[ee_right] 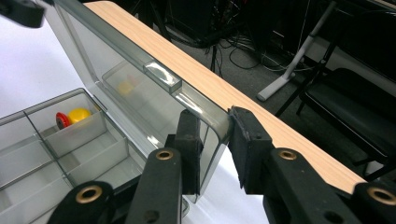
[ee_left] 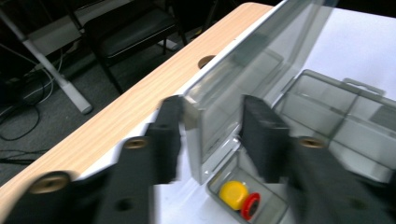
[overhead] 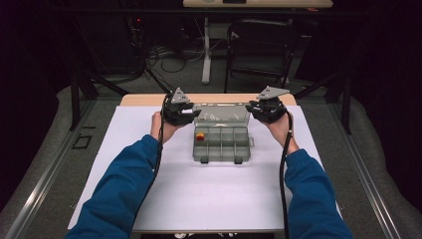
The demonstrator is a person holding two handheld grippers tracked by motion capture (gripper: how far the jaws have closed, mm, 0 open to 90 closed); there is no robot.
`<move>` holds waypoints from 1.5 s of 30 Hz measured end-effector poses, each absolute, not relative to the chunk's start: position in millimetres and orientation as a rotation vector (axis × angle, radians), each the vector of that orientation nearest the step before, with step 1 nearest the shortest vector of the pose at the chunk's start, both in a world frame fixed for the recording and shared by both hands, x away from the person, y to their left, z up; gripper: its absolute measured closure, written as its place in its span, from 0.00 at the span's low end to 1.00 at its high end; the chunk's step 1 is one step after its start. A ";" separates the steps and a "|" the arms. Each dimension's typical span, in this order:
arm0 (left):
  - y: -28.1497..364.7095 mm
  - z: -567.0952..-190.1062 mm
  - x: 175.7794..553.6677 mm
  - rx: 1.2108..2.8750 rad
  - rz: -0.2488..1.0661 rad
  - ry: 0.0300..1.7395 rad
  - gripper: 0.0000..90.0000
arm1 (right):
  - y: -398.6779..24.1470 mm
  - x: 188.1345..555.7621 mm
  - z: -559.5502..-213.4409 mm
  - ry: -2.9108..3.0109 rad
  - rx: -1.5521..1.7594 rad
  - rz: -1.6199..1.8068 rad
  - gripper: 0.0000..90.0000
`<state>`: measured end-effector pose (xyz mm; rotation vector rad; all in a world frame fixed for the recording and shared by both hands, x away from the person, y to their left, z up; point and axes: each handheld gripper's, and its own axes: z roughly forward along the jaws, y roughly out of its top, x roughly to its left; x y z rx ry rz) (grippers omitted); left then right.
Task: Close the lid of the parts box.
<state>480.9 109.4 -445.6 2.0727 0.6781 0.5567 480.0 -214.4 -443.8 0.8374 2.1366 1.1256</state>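
Observation:
A clear plastic compartment box (overhead: 221, 158) lies on the white mat, and its lid (overhead: 221, 113) stands up at the far side. One compartment holds a yellow piece (ee_left: 233, 193) and a red piece (ee_left: 251, 205). My left gripper (overhead: 185, 113) is at the lid's left corner. In the left gripper view the lid (ee_left: 261, 56) passes between the jaws of the left gripper (ee_left: 210, 135), and the right pad stands off it. My right gripper (overhead: 259, 110) is at the lid's right corner. In the right gripper view the right gripper (ee_right: 217, 144) pinches the rim of the lid (ee_right: 116, 65).
The white mat (overhead: 149, 199) covers a wooden table (overhead: 144, 99) whose far edge runs just behind the lid. A black chair (overhead: 259, 45), a white table leg (overhead: 205, 50) and loose cables (overhead: 169, 55) stand on the floor beyond.

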 end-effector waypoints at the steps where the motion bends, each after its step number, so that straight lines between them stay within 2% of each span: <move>1: 107.7 -442.7 477.6 2.061 0.572 0.669 0.50 | -214.3 479.9 -444.0 2.136 0.840 1.127 0.82; 3: 106.8 -433.7 471.3 2.017 0.607 0.642 0.46 | -214.6 479.7 -444.5 2.133 0.841 1.132 0.82; 5: 106.5 -426.4 467.9 1.973 0.638 0.633 0.48 | -214.4 478.8 -444.9 2.130 0.836 1.130 0.83; 10: 106.4 -417.4 472.8 1.921 0.701 0.685 0.73 | -214.1 477.5 -445.1 2.130 0.831 1.128 0.83; 14: 106.0 -421.3 482.9 1.960 0.688 0.737 0.87 | -214.5 476.1 -444.8 2.137 0.832 1.125 0.83; 19: 107.3 -425.7 485.4 1.984 0.624 0.749 0.97 | -215.9 472.4 -442.0 2.176 0.820 1.130 0.72; 22: 106.7 -425.2 483.0 1.995 0.613 0.740 0.99 | -217.4 465.1 -435.6 2.192 0.800 1.143 0.64; 24: 105.4 -425.2 479.6 2.002 0.609 0.727 0.99 | -218.7 458.7 -429.0 2.198 0.784 1.178 0.62; 27: 103.5 -425.8 475.0 2.017 0.594 0.706 1.00 | -219.5 450.4 -419.2 2.177 0.781 1.233 0.67; 30: 101.2 -426.9 470.6 2.032 0.578 0.683 1.00 | -218.0 448.1 -414.0 2.144 0.804 1.230 0.78; 36: 98.9 -432.5 460.4 2.066 0.565 0.647 1.00 | -211.9 449.8 -420.6 2.162 0.812 1.188 0.90; 45: 100.9 -448.5 445.7 2.097 0.531 0.612 1.00 | -202.0 440.5 -439.0 2.197 0.803 1.172 0.97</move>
